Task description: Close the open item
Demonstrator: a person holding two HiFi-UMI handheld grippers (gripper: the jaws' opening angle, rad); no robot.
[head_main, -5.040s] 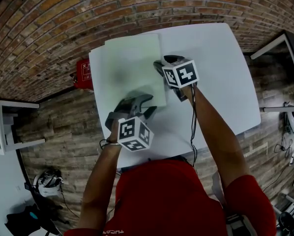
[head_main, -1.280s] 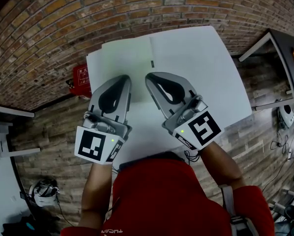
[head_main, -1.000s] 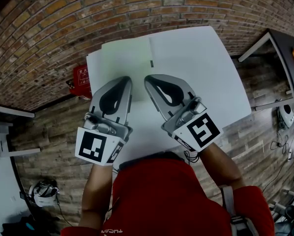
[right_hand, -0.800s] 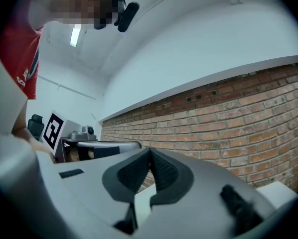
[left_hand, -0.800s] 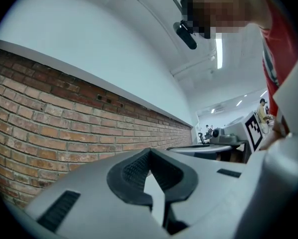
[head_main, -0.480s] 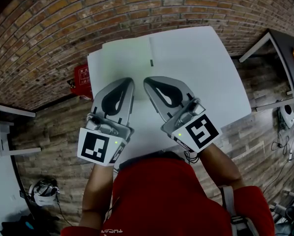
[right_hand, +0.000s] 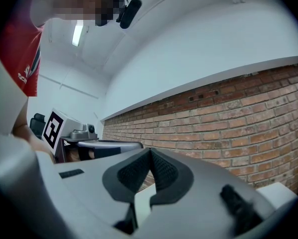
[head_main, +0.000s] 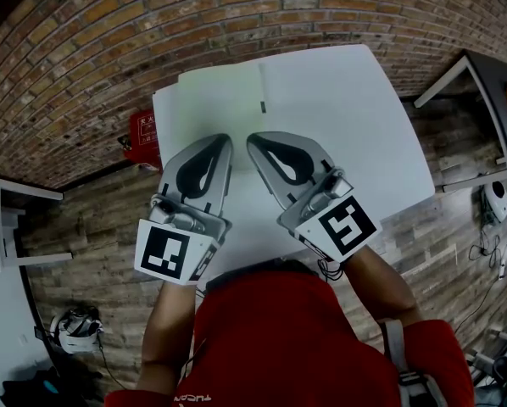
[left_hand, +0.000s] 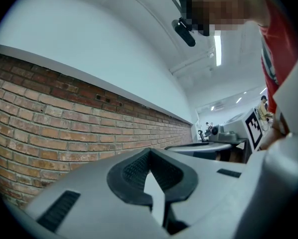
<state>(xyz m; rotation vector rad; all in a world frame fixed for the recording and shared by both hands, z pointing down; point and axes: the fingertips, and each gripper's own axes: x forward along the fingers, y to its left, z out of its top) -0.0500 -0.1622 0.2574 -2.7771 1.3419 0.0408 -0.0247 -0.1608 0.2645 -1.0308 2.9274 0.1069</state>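
Pale green flat folder lies on the big white table, in the table's 11 o'clock corner, close to the red brick wall. It lies flat with its plain top showing. A small dark mark sits on its edge at 3 o'clock. The person in the red shirt holds two grey grippers over the table, at the folder's 6 o'clock side. The left gripper has its tip over the folder's near edge. Its two jaws are pressed together, and its own view shows nothing between them. The right gripper is just beside it at 3 o'clock, with its tip near the folder's near corner. Its jaws are pressed together too, with nothing in them. The two tips lean toward each other but do not touch. I cannot tell if either tip touches the folder or the table. Each gripper has a white cube with black square marks at its back end: the left cube at 7 o'clock and the right cube at 5 o'clock in the head view. A red box stands on the brown wooden floor, by the table's 9 o'clock side. In each gripper view the brick wall shows past the jaws, and the other gripper's cube shows off to the side.
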